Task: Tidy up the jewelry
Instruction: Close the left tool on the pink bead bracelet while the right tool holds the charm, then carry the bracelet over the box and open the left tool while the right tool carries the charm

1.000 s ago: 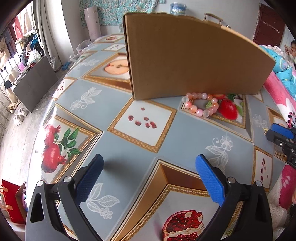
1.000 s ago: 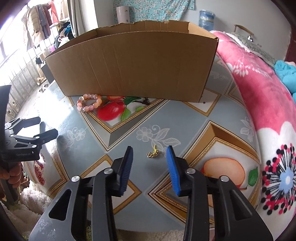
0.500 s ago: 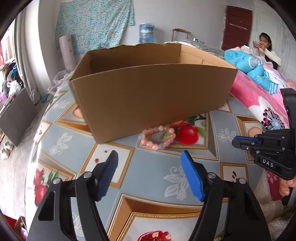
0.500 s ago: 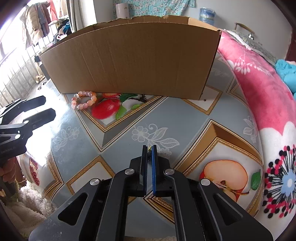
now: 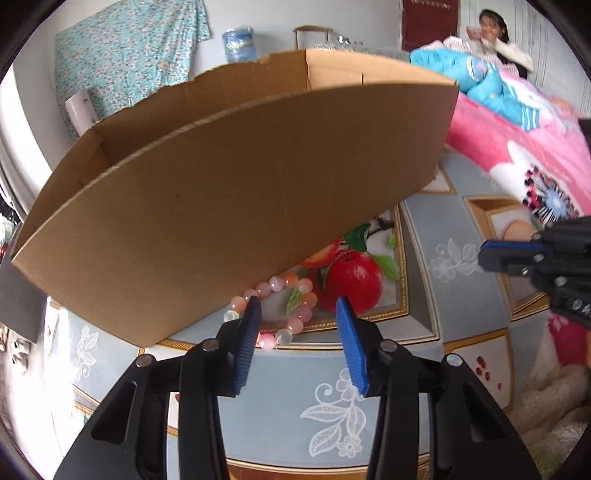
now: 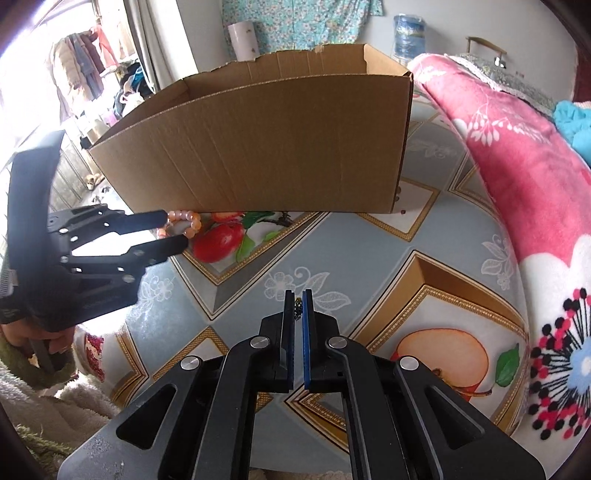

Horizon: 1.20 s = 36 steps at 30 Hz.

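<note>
A pink bead bracelet lies on the patterned tablecloth against the front wall of an open cardboard box. My left gripper is open, its blue fingers on either side of the bracelet, close above it. The bracelet also shows in the right wrist view, between the left gripper's fingers. My right gripper is shut on a small gold earring, held above the tablecloth in front of the box.
A pink flowered blanket covers the bed at the right. The tablecloth has fruit pictures. A person sits at the far right in the left wrist view. Clothes and clutter are far left.
My left gripper has moved forward and down to straddle the bracelet. My right gripper closed on the earring and lifted it off the tablecloth.
</note>
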{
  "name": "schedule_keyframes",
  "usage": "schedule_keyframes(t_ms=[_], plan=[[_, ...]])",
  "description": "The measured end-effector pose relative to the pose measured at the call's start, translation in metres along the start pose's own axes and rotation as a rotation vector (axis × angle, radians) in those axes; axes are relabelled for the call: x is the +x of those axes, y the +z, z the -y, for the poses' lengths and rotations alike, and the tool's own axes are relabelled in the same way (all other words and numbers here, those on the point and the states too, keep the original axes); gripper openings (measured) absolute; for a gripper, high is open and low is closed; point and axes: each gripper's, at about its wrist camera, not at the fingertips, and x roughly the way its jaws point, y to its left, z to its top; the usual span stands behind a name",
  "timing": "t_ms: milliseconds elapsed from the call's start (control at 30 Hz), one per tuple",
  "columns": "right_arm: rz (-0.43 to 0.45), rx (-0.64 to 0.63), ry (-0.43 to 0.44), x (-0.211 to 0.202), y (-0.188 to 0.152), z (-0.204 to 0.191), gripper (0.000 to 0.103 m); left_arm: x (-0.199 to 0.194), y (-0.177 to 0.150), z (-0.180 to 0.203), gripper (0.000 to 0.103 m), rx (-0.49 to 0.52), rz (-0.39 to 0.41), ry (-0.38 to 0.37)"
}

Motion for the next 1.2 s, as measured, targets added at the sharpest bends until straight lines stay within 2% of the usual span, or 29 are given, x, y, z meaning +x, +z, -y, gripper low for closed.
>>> schedule_keyframes(t_ms=[67, 167, 300, 433, 633, 733, 867, 967, 1033, 1100, 1200], plan=[[0.005, 0.005, 0.009, -0.002, 0.000, 0.003, 0.002, 0.007, 0.002, 0.001, 0.033, 0.003, -0.032, 0.003], [0.009, 0.017, 0.021, -0.001, 0.001, 0.006, 0.002, 0.010, 0.005, 0.000, 0.031, -0.005, -0.040, -0.006], [0.019, 0.040, 0.045, -0.001, 0.002, 0.010, 0.002, 0.013, 0.008, 0.003, 0.009, 0.000, -0.045, -0.007], [0.043, 0.059, 0.058, -0.007, 0.004, 0.015, 0.002, 0.006, 0.007, 0.004, 0.009, 0.003, -0.030, -0.006], [0.105, 0.071, 0.069, -0.028, 0.010, 0.017, 0.002, -0.031, 0.009, 0.004, 0.008, -0.010, 0.053, -0.028], [0.159, 0.064, 0.088, -0.042, 0.019, 0.016, 0.002, -0.060, 0.017, -0.001, 0.008, -0.044, 0.113, -0.078], [0.250, 0.042, 0.120, -0.066, 0.039, 0.013, 0.002, -0.105, 0.032, -0.013, 0.008, -0.098, 0.226, -0.192], [0.331, 0.017, 0.142, -0.086, 0.060, 0.011, 0.002, -0.134, 0.051, -0.021, 0.008, -0.114, 0.307, -0.225], [0.379, 0.005, 0.148, -0.095, 0.073, 0.011, 0.002, -0.144, 0.066, -0.027, 0.008, -0.131, 0.348, -0.233], [0.409, 0.005, 0.159, -0.100, 0.083, 0.012, 0.002, -0.148, 0.079, -0.033, 0.008, -0.124, 0.377, -0.200], [0.437, 0.014, 0.174, -0.098, 0.097, 0.016, 0.002, -0.133, 0.097, -0.046, 0.009, -0.146, 0.347, -0.193]])
